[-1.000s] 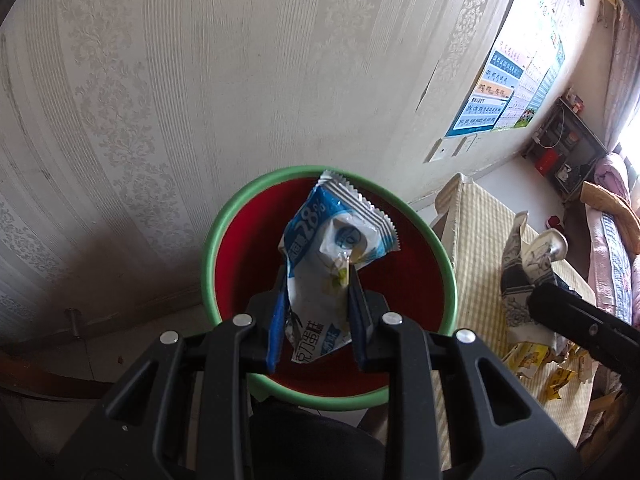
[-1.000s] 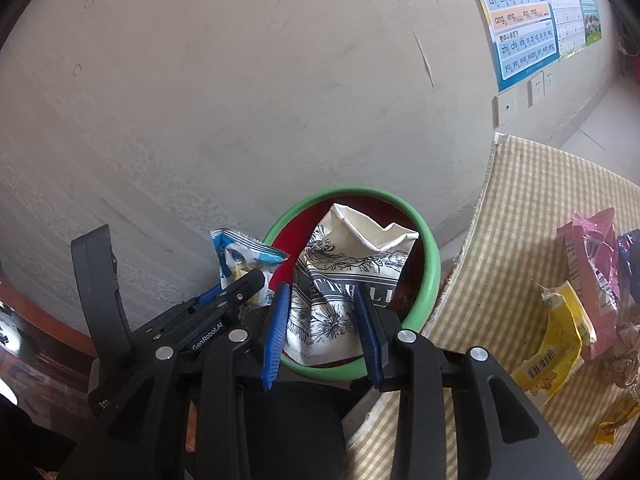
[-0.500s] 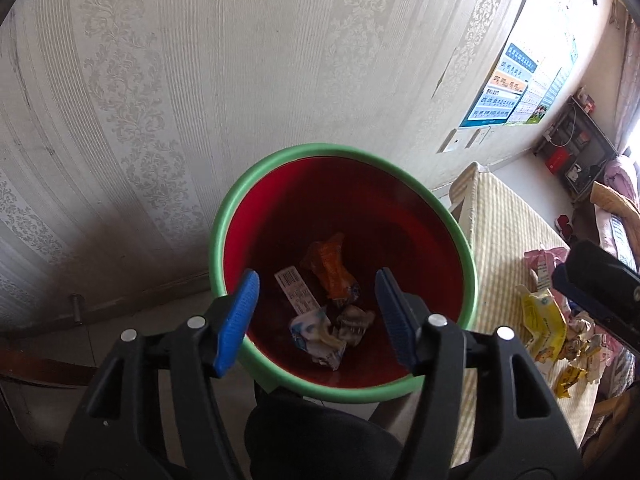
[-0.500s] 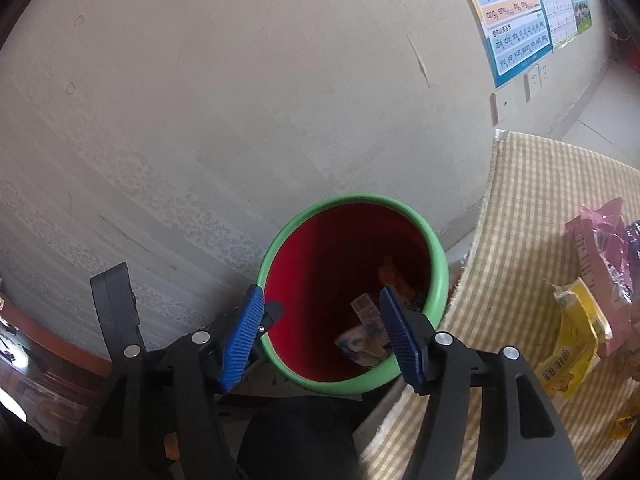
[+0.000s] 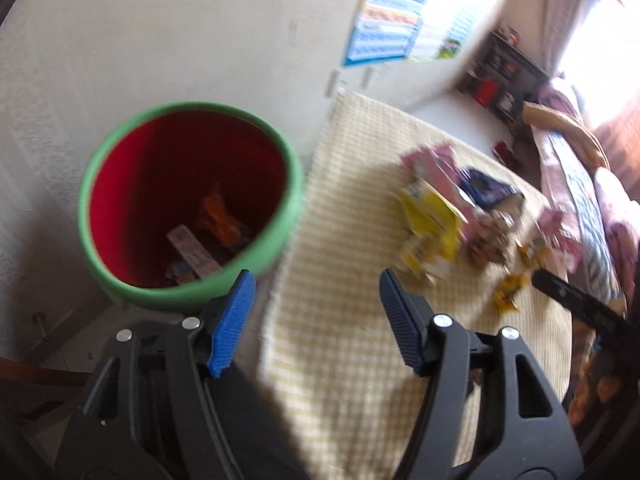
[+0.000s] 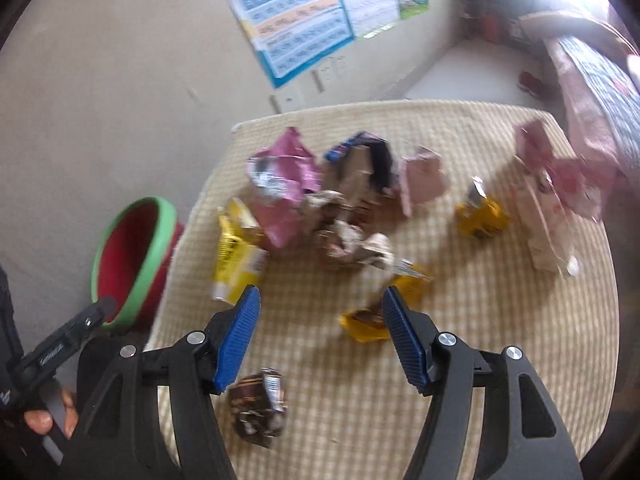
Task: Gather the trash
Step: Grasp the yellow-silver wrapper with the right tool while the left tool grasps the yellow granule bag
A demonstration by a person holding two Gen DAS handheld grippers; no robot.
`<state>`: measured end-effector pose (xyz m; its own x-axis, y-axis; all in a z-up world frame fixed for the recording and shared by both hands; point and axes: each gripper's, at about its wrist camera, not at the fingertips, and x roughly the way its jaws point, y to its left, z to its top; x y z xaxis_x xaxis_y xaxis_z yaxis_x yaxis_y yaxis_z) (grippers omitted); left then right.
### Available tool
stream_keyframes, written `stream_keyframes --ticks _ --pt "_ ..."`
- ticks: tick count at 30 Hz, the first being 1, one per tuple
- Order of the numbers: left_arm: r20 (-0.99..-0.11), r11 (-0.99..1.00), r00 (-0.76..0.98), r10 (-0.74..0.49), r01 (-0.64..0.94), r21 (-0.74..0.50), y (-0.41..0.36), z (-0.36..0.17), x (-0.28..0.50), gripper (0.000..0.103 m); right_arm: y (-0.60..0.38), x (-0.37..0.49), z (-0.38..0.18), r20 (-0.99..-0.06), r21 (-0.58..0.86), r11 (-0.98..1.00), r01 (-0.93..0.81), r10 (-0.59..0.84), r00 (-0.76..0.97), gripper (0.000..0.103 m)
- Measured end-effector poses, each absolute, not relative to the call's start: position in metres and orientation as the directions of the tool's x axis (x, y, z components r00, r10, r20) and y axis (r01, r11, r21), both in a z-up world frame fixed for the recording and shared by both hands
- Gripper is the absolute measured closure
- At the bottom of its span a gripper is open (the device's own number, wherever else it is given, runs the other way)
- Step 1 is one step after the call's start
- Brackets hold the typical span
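The red bin with a green rim (image 5: pixel 188 208) stands beside the table and holds several wrappers (image 5: pixel 216 220); it also shows in the right wrist view (image 6: pixel 132 264). My left gripper (image 5: pixel 314 320) is open and empty over the table's left edge, just right of the bin. My right gripper (image 6: pixel 320 336) is open and empty above the checked tablecloth (image 6: pixel 480 360). Several wrappers lie there: a yellow one (image 6: pixel 236 256), a pink one (image 6: pixel 280 184), a small yellow one (image 6: pixel 366 322) between my fingertips, and a dark one (image 6: pixel 258 408) near the left finger.
More pink packets (image 6: pixel 548 196) and a yellow wrapper (image 6: pixel 480 216) lie at the table's right. The wall with posters (image 6: pixel 300 20) is behind. A bed (image 5: pixel 592 184) stands at the right. The views are motion-blurred.
Both grippers opened and dropped their wrappers into the bin. Both then swung right, away from the bin and over the table.
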<state>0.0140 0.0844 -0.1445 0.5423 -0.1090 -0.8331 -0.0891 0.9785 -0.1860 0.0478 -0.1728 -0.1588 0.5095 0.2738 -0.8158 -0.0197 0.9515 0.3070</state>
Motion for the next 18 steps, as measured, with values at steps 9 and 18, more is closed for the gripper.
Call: stream_keyframes --ticks 9,18 --pt "-0.855 0.994 0.509 -0.104 0.027 -0.104 0.030 -0.143 0.003 0.039 -0.209 0.070 -0.217 -0.842 0.392 0.916 0.081 0.322 0.432 0.074" --pt "-0.847 0.988 0.510 -0.148 0.049 -0.143 0.007 -0.148 0.039 0.038 -0.224 0.034 -0.194 -0.772 0.459 0.888 0.020 0.387 0.504 0.079"
